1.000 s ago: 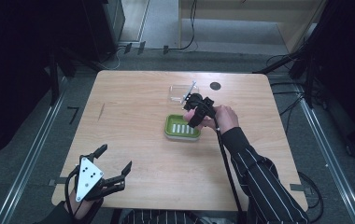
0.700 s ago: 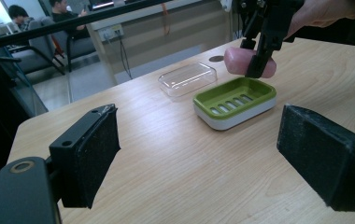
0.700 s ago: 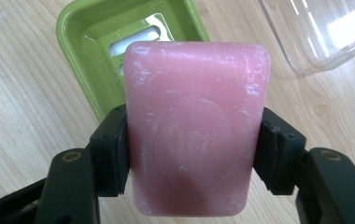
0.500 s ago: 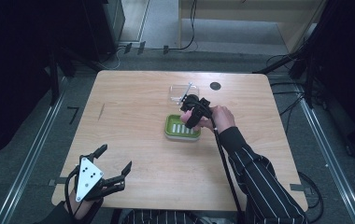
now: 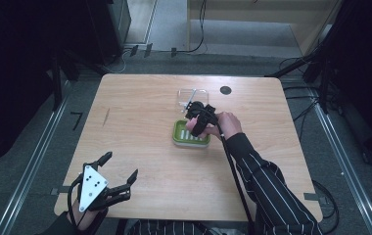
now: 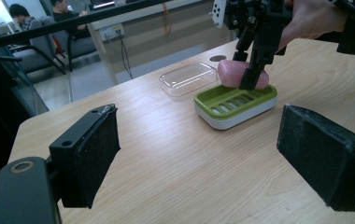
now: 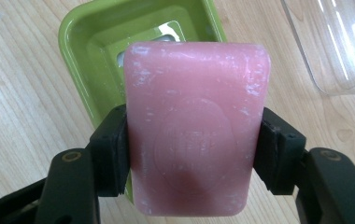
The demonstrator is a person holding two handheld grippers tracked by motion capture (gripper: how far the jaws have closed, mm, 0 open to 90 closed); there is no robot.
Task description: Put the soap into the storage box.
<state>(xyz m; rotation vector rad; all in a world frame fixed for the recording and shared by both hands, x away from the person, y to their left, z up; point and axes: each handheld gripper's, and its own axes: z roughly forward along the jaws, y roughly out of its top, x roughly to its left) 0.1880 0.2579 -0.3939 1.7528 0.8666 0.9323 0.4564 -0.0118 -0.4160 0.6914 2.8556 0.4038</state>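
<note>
My right gripper [image 5: 197,119] is shut on a pink bar of soap [image 7: 194,126], one pad on each long side. It holds the soap [image 6: 231,73] just over the far end of a green soap dish [image 5: 181,138] with a white base, mid-table; whether they touch I cannot tell. The dish [image 7: 96,51] has a slotted floor. A clear plastic lid [image 5: 192,96] lies on the wood just behind the dish. My left gripper [image 5: 122,164] rests near the front left corner, open, with nothing between its pads [image 6: 96,154].
The wooden table [image 5: 140,112] has a round black grommet [image 5: 225,90] near its far edge, right of the lid. The right arm's striped sleeve [image 5: 267,181] crosses the front right part. Dark floor and cables surround the table.
The right gripper with the soap has shifted slightly left and toward me, over the dish. The left gripper has stayed put.
</note>
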